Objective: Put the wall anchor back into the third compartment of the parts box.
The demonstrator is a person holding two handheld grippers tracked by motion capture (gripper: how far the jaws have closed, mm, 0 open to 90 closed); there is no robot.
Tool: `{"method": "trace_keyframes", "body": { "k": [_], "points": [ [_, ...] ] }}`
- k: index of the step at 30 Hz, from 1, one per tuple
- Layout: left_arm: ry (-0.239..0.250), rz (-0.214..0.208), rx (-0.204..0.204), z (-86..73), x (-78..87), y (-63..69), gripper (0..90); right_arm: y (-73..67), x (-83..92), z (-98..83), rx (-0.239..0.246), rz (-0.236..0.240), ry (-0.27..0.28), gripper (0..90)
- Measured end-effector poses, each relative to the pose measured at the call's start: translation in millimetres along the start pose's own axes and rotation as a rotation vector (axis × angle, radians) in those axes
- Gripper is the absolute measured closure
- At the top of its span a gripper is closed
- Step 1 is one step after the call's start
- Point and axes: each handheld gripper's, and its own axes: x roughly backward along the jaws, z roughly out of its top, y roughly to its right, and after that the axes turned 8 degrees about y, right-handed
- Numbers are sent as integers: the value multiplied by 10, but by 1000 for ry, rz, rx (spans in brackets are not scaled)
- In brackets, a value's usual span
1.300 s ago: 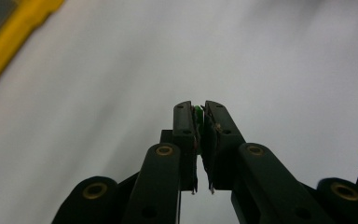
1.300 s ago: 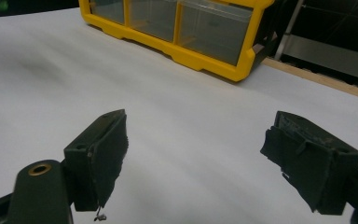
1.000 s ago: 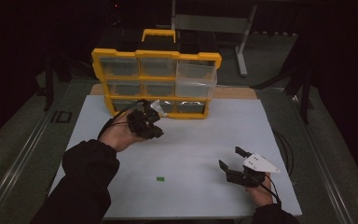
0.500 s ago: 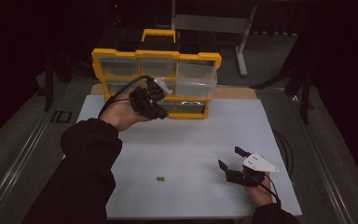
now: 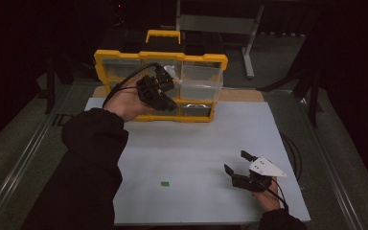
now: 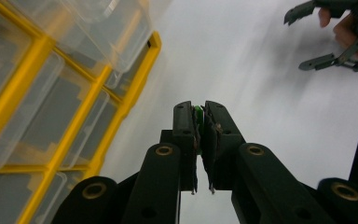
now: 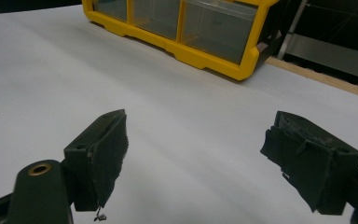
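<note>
Left hand-held gripper (image 5: 168,90) raised in front of the yellow organizer box (image 5: 159,58), jaws pinched tight on a small green piece (image 6: 198,112) — likely carried there to drop into one of the clear drawers (image 5: 200,87). Mid-worktop (image 5: 196,143), on the white sheet, a second green piece (image 5: 165,183) lies well apart from both grippers, probably next to be sorted. Right hand-held gripper (image 5: 237,166) rests low near the front right edge, jaws spread wide with nothing between them, apparently waiting.
</note>
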Motion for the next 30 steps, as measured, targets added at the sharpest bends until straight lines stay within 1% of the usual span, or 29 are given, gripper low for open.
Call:
{"method": "trace_keyframes", "body": {
  "k": [5,6,11,14,17,19,20,24,27,28,29,30],
  "points": [
    [0,-5,5,68,48,-42,843,-4,-3,0,-1,1,2,189],
    [2,3,10,97,57,-54,843,-7,-3,0,-5,0,-1,189],
    [5,8,16,156,67,-80,844,-12,-5,-1,-6,3,-2,189],
    [19,12,25,217,77,-102,844,-3,-8,-7,-8,4,-2,189],
    [21,18,25,250,73,-95,844,0,-10,-9,-6,5,-3,189],
    [37,14,28,299,75,-99,844,-3,-16,-14,-8,9,-4,189],
    [32,19,24,316,76,-105,844,-3,-17,-16,-6,10,-6,189],
    [19,19,31,379,79,-152,844,2,-20,-24,-10,13,-5,189],
    [24,18,36,410,93,-178,845,6,-33,-34,-14,19,-10,189],
    [22,24,42,437,94,-203,845,3,-38,-37,-13,22,-14,189],
    [22,24,42,437,94,-203,845,3,-38,-37,-13,22,-14,189],
    [15,25,37,462,93,-236,844,0,-45,-40,-9,25,-17,189]
  ]
}}
